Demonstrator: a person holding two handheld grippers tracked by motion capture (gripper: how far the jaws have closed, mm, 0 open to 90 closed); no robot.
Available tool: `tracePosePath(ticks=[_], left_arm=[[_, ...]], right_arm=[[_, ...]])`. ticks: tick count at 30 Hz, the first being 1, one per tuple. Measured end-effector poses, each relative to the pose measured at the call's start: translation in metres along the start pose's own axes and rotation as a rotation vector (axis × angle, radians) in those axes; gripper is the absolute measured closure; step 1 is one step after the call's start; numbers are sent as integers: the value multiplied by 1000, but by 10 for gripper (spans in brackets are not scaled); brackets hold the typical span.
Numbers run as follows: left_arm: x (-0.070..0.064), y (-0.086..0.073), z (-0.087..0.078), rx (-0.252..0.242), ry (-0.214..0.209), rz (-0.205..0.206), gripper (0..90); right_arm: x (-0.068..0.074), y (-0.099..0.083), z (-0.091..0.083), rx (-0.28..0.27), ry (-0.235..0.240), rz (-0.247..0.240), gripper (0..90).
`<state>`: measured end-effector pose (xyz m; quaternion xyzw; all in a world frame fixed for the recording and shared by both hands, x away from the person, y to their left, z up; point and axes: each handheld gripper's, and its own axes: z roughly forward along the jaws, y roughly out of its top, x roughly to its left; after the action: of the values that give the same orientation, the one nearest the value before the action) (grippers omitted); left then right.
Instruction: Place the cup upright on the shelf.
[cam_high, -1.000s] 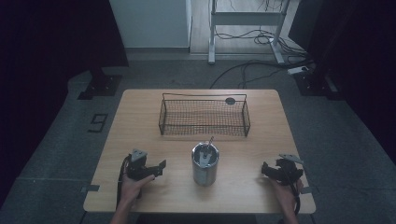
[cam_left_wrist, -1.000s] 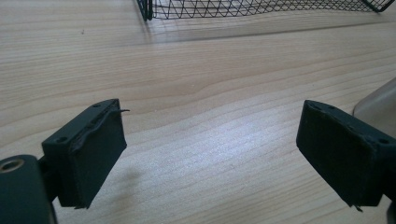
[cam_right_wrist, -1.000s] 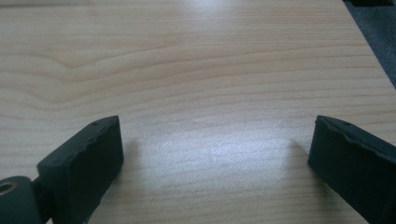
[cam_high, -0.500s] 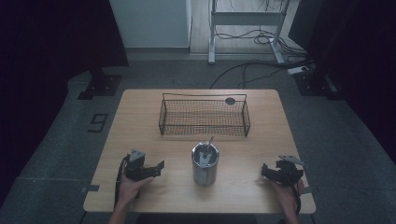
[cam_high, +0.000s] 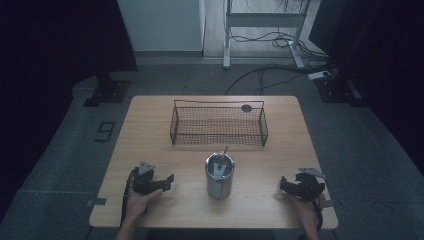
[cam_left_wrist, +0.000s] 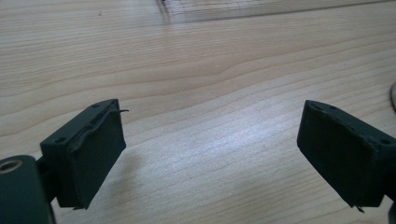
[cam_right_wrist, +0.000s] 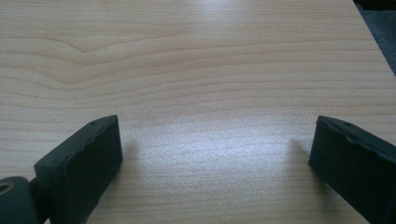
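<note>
A metal cup (cam_high: 219, 175) with a utensil (cam_high: 221, 156) standing in it sits on the wooden table (cam_high: 150, 130) near the front middle. Behind it is a black wire basket (cam_high: 218, 123), with nothing visible inside. My left gripper (cam_high: 167, 181) rests on the table to the left of the cup, held by a hand, and its jaws stand wide apart with bare wood between them (cam_left_wrist: 210, 140). My right gripper (cam_high: 284, 184) rests to the right of the cup, also open over bare wood (cam_right_wrist: 215, 140).
A small dark round mark (cam_high: 246, 108) lies on the table behind the basket. The table's right edge (cam_right_wrist: 373, 42) shows in the right gripper view. Cables and a metal stand (cam_high: 265, 20) are on the floor beyond the table.
</note>
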<state>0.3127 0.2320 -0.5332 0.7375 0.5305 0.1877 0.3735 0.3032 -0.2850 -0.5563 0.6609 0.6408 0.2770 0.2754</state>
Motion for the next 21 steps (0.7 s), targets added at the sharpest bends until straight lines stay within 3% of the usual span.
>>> tracePosePath(ticks=[8, 10, 14, 17, 21], left_arm=[[-3, 4, -11, -55, -2, -7, 85], [-7, 7, -15, -68, 13, 15, 85], [-15, 13, -26, -102, -18, 19, 84], [-22, 19, -37, -140, -66, 14, 81], [-26, 22, -43, -157, -96, 10, 79]], right_arm=[[-1, 0, 0, 1, 2, -2, 17], [-1, 0, 0, 0, 2, -2, 17], [-1, 0, 0, 0, 2, -1, 18], [-1, 0, 0, -1, 3, 0, 21], [-1, 0, 0, -2, 5, -2, 26]])
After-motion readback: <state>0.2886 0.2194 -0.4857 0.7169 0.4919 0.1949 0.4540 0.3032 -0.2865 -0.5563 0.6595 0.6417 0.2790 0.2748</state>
